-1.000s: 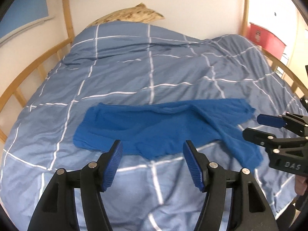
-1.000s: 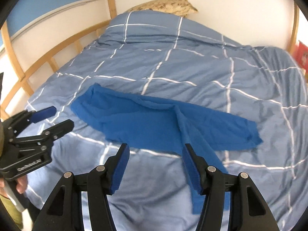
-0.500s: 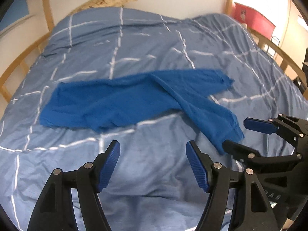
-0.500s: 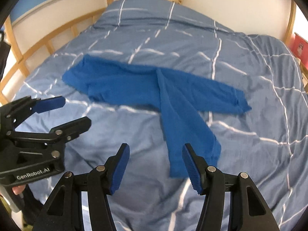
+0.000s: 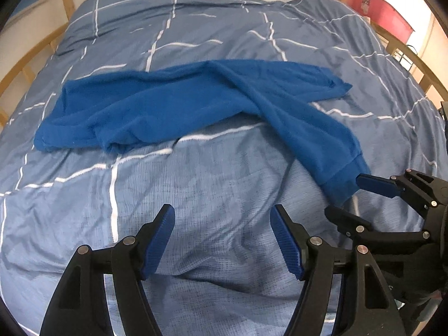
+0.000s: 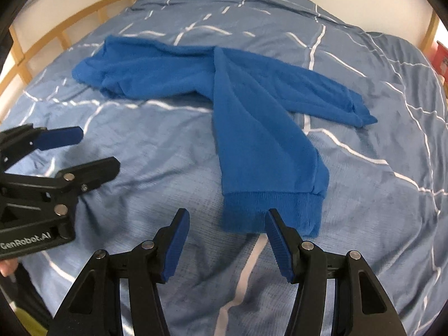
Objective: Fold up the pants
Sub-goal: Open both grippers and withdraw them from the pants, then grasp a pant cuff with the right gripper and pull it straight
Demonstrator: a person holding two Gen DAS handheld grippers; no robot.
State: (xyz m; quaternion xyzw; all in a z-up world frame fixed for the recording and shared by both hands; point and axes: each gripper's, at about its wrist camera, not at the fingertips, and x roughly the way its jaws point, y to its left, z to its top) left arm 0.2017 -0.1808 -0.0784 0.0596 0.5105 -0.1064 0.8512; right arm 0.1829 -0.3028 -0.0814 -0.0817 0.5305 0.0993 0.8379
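We look down on a bed (image 5: 224,252) covered by one grey-blue duvet with a grid of white lines, rumpled near us. A curved wooden rail (image 6: 58,32) runs along its left side, pale walls stand behind, and one red box (image 5: 383,14) sits past the far right corner. One pair of blue pants (image 5: 168,106) lies unfolded on the duvet, waist to the left, its two legs splayed apart: one stretches to the right, the other angles toward us and ends in a ribbed cuff (image 6: 271,212). We count two hand-held grippers. The left hand-held gripper (image 5: 222,240) is released, its jaws apart over bare duvet with nothing between them. The right hand-held gripper (image 6: 226,240) is also released, jaws apart just before the near cuff, gripping nothing; whether its right pad touches the cuff edge we cannot tell.
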